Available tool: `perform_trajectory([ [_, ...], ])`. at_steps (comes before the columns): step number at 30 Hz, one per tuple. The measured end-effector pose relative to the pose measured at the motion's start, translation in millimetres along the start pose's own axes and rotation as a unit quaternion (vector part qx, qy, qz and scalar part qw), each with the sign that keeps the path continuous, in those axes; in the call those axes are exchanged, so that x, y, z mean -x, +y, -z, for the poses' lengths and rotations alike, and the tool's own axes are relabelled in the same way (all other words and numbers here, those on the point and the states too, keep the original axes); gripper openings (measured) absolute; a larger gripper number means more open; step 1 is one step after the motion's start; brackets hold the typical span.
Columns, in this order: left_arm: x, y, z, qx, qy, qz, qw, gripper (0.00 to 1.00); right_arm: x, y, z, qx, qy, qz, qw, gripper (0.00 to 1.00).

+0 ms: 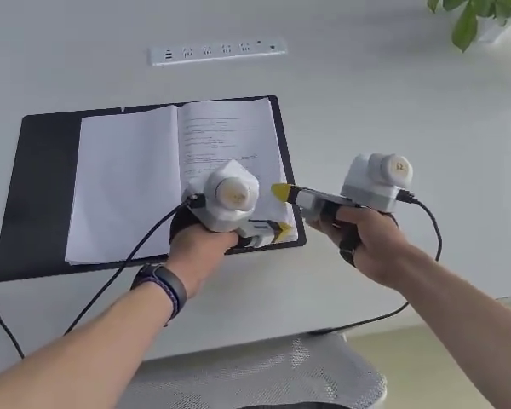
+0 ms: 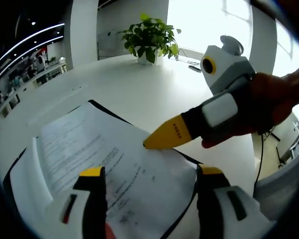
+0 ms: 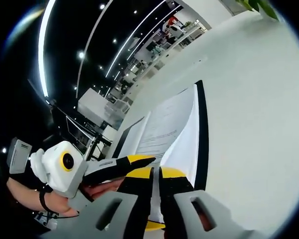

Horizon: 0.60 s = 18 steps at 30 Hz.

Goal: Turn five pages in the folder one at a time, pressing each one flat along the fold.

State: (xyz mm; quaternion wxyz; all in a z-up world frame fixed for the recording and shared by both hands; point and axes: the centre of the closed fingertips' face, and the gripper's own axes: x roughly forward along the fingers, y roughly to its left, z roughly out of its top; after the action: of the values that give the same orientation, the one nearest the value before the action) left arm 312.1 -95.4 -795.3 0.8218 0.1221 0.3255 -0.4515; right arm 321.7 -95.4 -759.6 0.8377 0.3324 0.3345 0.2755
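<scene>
The folder (image 1: 34, 196) is lying open beneath the left hand-held gripper (image 2: 150, 174), jaws being held apart. The right hand-held gripper (image 3: 155, 174) is being held closed at the free edge of the page (image 1: 230, 136); the paper is judged thin and floppy, best pinched lightly there.

We're looking at an open-plan office here: a broad white table (image 1: 366, 102) carrying a power strip (image 1: 219, 52), a potted plant (image 2: 148, 40) by bright windows (image 2: 209, 20), a mesh chair (image 1: 264, 375) below, and ceiling light strips (image 3: 96, 37) running over rows of desks (image 3: 162, 47).
</scene>
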Motion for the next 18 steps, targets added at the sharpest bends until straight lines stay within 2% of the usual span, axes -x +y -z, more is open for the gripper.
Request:
perform_trajectory([
  [12, 18.2, 0.8, -11.0, -0.003, -0.015, 0.001, 0.9999, 0.79, 3.1, 5.7, -4.4, -0.015, -0.005, -0.002, 0.9999, 0.0],
  [18, 29.9, 5.5, -17.1, -0.004, -0.025, -0.005, 0.9997, 0.8, 2.2, 12.6, -7.9, -0.018, -0.007, -0.006, 0.9998, 0.0],
])
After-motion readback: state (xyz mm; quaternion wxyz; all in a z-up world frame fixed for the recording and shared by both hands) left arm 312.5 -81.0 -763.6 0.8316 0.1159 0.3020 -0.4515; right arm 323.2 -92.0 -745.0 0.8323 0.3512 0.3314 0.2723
